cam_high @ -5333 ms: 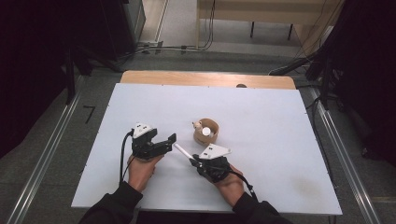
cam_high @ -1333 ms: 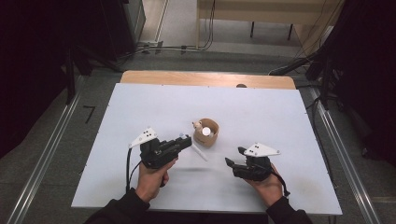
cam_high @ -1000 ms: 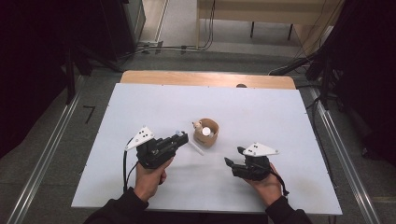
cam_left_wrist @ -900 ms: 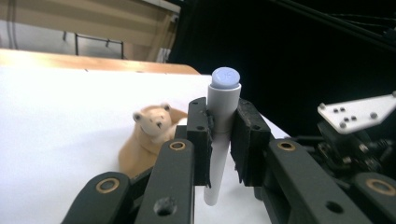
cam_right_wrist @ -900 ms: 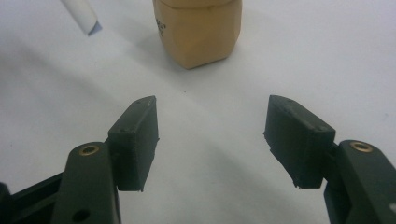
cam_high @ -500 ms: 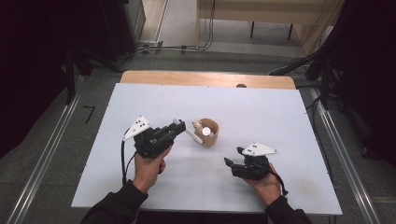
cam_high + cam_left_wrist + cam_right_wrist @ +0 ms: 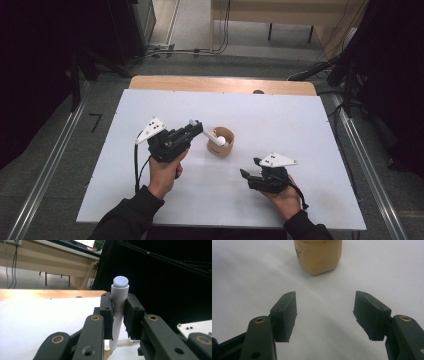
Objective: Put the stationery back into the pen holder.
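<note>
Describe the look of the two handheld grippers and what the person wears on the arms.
Both the left gripper and right gripper are black, with linked jaws, brass-coloured pivot rings and light three-cornered top plates. A black cable trails from the left. Sleeves are black.

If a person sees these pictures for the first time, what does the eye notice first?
First, the left gripper near the middle of the white table, shut on a white pen. Just beyond it stands a small tan cup. The right gripper rests open, nearer the person.
</note>
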The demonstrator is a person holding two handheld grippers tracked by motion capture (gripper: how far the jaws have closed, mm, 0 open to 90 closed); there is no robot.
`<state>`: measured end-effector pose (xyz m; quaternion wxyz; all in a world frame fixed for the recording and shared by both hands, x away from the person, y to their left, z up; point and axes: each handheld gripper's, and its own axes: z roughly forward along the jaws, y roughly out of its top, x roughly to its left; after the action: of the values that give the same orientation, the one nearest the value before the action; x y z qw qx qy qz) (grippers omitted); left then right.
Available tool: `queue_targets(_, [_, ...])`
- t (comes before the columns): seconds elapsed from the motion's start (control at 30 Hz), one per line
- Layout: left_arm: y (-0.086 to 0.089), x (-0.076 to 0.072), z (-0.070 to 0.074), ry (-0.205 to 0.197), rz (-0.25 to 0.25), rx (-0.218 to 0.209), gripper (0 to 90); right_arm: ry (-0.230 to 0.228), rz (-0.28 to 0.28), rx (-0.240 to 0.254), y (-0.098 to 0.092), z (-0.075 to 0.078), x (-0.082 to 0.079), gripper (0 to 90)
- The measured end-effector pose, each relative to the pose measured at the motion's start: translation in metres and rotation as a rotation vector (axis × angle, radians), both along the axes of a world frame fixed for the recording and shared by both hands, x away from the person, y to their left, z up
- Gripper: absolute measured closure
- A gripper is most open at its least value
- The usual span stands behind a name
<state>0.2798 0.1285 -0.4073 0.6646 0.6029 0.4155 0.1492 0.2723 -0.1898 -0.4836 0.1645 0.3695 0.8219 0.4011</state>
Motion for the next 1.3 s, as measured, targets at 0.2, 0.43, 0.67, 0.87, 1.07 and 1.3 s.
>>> queue_targets(0.2, [-0.005,0.007,0.004,-0.024,0.009,-0.011,78.7,0.001,-0.001,0.002,0.0,0.0,0.0,34.0])
queue_targets(0.43, [-0.018,0.018,0.0,-0.061,0.037,0.032,78.6,-0.001,0.001,0.002,0.0,0.0,0.0,34.0])
queue_targets(0.67, [-0.032,0.031,-0.01,-0.04,0.035,0.096,78.5,0.001,0.003,0.0,0.0,0.0,0.0,34.1])
queue_targets(0.87, [-0.043,0.039,-0.016,-0.022,0.025,0.15,78.2,0.002,0.003,0.001,0.0,-0.001,0.001,34.0])
queue_targets(1.07, [-0.051,0.044,-0.022,-0.004,0.026,0.21,77.8,0.003,0.003,0.0,0.0,-0.001,0.001,34.1])
queue_targets(1.3, [-0.057,0.045,-0.025,-0.006,0.02,0.244,77.2,0.004,0.0,0.0,0.0,-0.001,0.001,34.1])
